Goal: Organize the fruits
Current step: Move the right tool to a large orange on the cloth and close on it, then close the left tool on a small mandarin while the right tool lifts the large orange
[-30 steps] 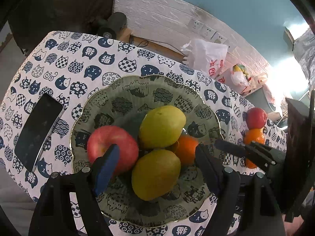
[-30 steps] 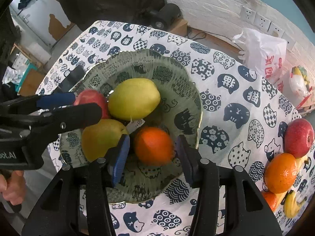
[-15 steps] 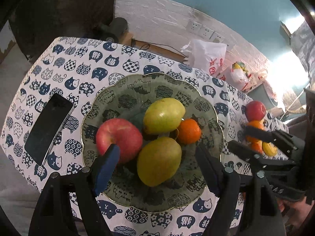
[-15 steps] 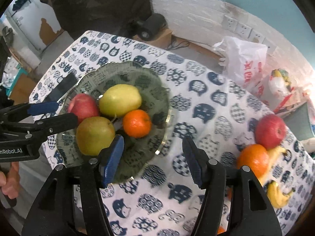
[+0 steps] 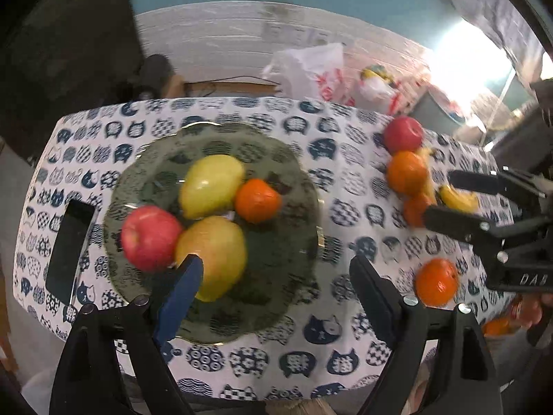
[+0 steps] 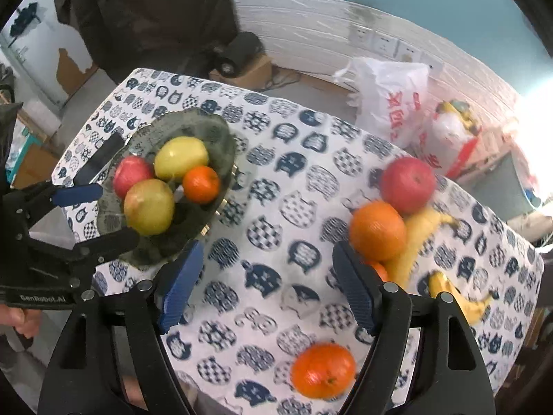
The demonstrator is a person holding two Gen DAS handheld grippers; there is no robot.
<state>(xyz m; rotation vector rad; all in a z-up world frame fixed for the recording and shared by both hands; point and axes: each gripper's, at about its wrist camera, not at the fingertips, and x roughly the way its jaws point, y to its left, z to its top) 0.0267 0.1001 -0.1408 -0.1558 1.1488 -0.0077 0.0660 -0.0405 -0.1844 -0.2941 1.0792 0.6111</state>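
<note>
A dark patterned plate [image 5: 297, 159] holds a red apple [image 5: 150, 238], two yellow-green pears [image 5: 211, 185] [image 5: 214, 252] and a small orange [image 5: 257, 200]. My left gripper [image 5: 274, 266] hovers above the plate's near right side, its jaws opening with nothing between them. My right gripper [image 6: 269, 247] hangs over bare tablecloth between the plate [image 6: 221, 131] and the loose fruit, its jaws also opening and empty. Loose on the right lie a red apple [image 6: 408, 185], an orange [image 6: 376, 230], bananas [image 6: 456, 297] and a nearer orange [image 6: 323, 370].
A black phone [image 5: 69, 245] lies left of the plate near the table edge. White plastic bags [image 6: 390, 103] sit on the floor beyond the far edge, by a white wall. The cat-print cloth [image 6: 276, 207] covers the whole table.
Both grippers have pulled up and away from the plate and shifted right. The right jaws, earlier around the small orange on the plate, have spread wide and left it there.
</note>
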